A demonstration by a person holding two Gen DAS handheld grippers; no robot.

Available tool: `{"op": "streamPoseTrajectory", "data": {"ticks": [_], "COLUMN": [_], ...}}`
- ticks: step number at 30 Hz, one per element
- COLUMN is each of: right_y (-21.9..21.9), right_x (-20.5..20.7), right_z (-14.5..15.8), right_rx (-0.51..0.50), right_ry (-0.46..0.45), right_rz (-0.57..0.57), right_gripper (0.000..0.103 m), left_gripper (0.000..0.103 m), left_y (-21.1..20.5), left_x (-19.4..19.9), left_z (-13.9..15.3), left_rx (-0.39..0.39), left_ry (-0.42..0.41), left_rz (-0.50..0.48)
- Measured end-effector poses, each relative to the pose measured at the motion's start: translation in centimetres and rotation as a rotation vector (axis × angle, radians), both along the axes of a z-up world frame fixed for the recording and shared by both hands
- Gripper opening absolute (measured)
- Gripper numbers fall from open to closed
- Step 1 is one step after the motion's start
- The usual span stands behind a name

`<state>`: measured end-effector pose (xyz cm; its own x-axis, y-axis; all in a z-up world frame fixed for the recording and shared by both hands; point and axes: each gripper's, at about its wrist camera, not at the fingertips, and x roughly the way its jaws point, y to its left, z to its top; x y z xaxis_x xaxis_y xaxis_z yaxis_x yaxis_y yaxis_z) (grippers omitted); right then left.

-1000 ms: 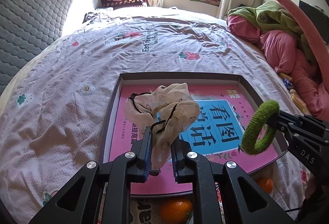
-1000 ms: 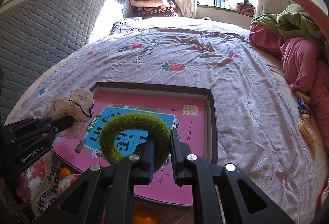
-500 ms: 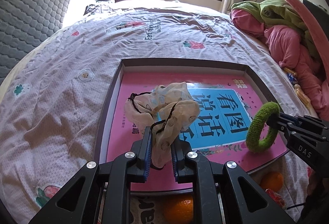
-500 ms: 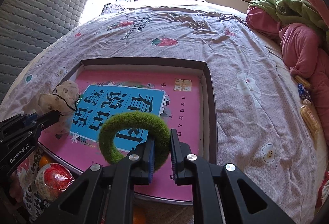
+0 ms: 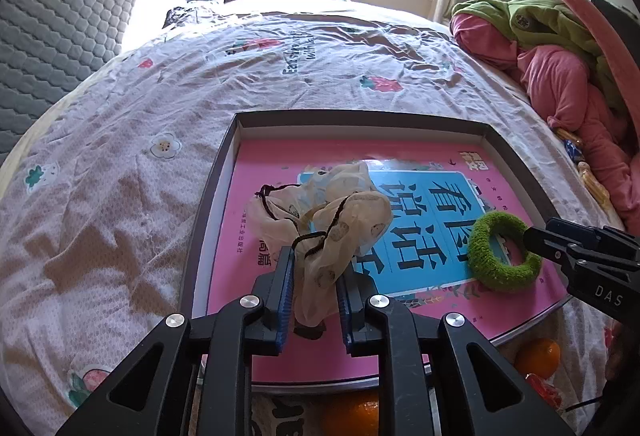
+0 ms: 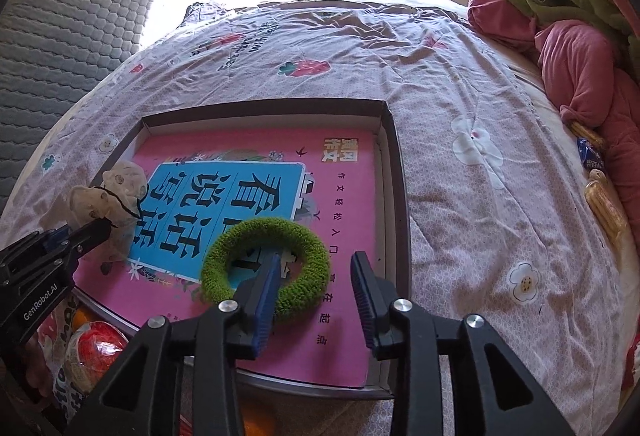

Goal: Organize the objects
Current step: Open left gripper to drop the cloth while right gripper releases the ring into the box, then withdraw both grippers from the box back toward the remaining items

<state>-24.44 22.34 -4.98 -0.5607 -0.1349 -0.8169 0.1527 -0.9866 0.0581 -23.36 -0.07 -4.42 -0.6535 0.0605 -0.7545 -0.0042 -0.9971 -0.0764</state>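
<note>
Change: since a second ago your right hand-held gripper (image 6: pixel 316 288) has let its jaws open, and the green ring (image 6: pixel 266 268) that stood upright in them now lies flat on the pink book (image 6: pixel 340 203); your left jaws have just eased apart a little around the cloth pouch (image 5: pixel 320 220).
Green ring: it rests on the near right part of the book's cover, partly over the blue title panel. One blue pad sits inside the ring's hole, the other stands clear outside its rim.
Right hand-held gripper: jaws parted wide, pressing on nothing.
Cloth pouch: a crumpled, pale, printed thing with black drawstrings, bunched above the left part of the book, its lower tail hanging down between your left pads.
Left hand-held gripper (image 5: pixel 314 296): jaws narrow, with the pouch's tail between them; the right-hand pad touches the cloth, and you cannot tell whether the other one still does.
Book: it lies flat inside a shallow dark-rimmed box (image 5: pixel 360 117), filling most of it.
Box: it sits on the bed (image 5: pixel 120 155), on a flowered sheet.
Near edge: oranges (image 5: pixel 536 358) lie just below the box's front rim.
Right side of bed: a heap of pink and green bedding (image 6: pixel 580 55).
</note>
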Motion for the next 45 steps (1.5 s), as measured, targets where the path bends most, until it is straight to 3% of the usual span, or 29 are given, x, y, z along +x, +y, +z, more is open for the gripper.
{"op": "streamPoseTrajectory", "data": {"ticks": [4, 9, 20, 30, 45], "right_y": [0.1, 0.0, 0.1, 0.1, -0.1], "right_x": [0.0, 0.1, 0.4, 0.8, 1.8], "right_z": [0.2, 0.5, 1.0, 1.7, 2.9], "right_rx": [-0.003, -0.003, -0.008, -0.016, -0.031], "right_ry": [0.005, 0.014, 0.024, 0.041, 0.071], "right_rz": [-0.006, -0.004, -0.001, 0.002, 0.021], "right_gripper": [0.042, 0.042, 0.043, 0.046, 0.051], "left_gripper": [0.026, 0.042, 0.06, 0.062, 0.066], "left_y": [-0.2, 0.1, 0.8, 0.6, 0.4], "left_x": [-0.1, -0.1, 0.6, 1.3, 3.8], "left_z": [0.0, 0.1, 0.9, 2.7, 4.5], "left_rx": [-0.002, -0.004, -0.021, 0.029, 0.045], "left_ry": [0.002, -0.002, 0.009, 0.03, 0.053], "left_rz": [0.005, -0.008, -0.022, -0.026, -0.018]}}
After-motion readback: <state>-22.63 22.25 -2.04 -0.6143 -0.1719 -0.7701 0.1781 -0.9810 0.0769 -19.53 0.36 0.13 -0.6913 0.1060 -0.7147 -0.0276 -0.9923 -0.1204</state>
